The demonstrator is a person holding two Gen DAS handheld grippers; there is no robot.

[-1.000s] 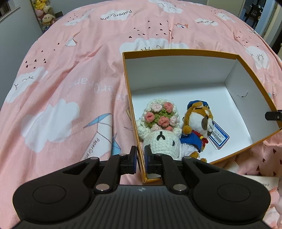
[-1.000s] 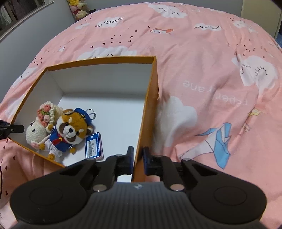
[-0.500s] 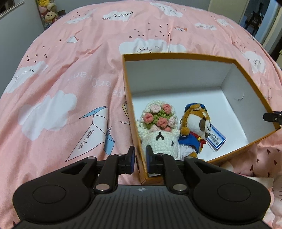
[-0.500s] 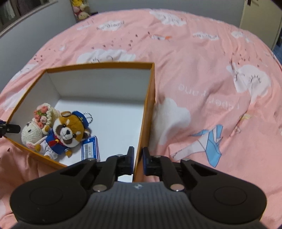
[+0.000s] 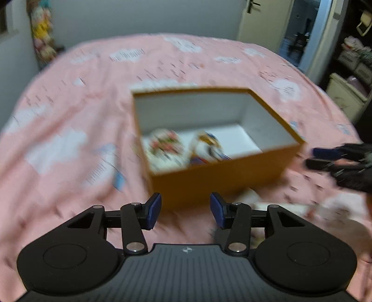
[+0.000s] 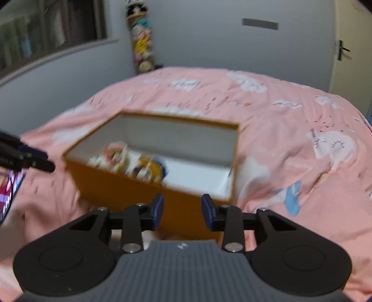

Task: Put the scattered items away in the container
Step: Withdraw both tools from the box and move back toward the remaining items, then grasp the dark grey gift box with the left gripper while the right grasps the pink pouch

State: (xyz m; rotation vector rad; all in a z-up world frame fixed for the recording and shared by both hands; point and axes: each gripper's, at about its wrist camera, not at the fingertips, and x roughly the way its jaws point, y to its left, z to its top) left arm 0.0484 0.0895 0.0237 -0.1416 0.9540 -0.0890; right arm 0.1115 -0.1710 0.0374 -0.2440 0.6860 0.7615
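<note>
An orange box [image 5: 218,176] with a white inside rests on the pink bedspread; it also shows in the right wrist view [image 6: 130,188]. Inside lie a white crocheted doll with flowers [image 5: 166,148] and a small plush in a blue outfit [image 5: 208,145], both blurred; they also show in the right wrist view, the doll [image 6: 111,155] and the plush [image 6: 151,169]. My left gripper [image 5: 185,210] is open and empty, pulled back from the box's near wall. My right gripper [image 6: 182,211] is open and empty, just before the box's near corner.
The pink bedspread [image 5: 65,130] with cloud prints spreads around the box. White items [image 5: 334,209] lie blurred on the bed at the right of the left wrist view. A shelf of plush toys [image 6: 141,44] stands by the far wall. A door [image 5: 262,21] is behind.
Both grippers have let go of the box walls, opened and drawn back and up. The box now rests on the bed, seen from further away.
</note>
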